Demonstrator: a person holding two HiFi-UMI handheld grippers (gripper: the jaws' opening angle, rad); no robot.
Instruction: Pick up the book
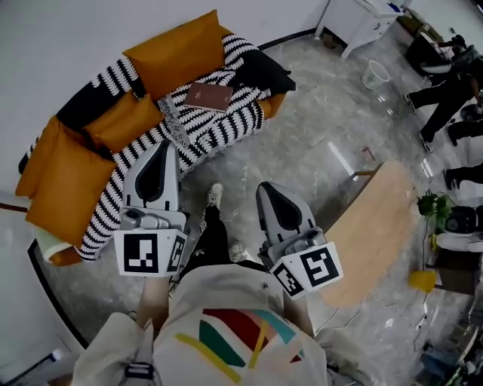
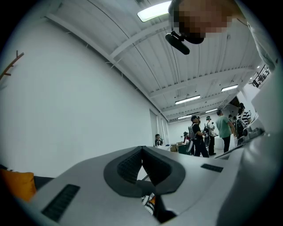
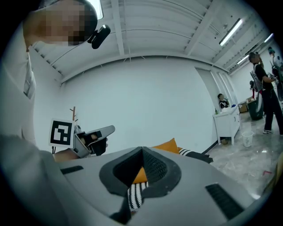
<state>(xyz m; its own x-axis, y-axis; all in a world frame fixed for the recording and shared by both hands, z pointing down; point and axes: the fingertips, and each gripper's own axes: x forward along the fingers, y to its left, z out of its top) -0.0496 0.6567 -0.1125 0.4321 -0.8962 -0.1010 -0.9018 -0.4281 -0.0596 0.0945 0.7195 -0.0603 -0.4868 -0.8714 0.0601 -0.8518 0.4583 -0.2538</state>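
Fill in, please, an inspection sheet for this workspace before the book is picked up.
Surface: orange sofa covered by a striped blanket.
Job's things: brown book lies flat on the blanket, untouched.
Clutter: black cushion or cloth beside the book.
Grippers: left gripper and right gripper both shut, empty, away from the book.
Cables: nothing seen.
Surroundings: grey floor, wooden table, white cabinet, people at the right.
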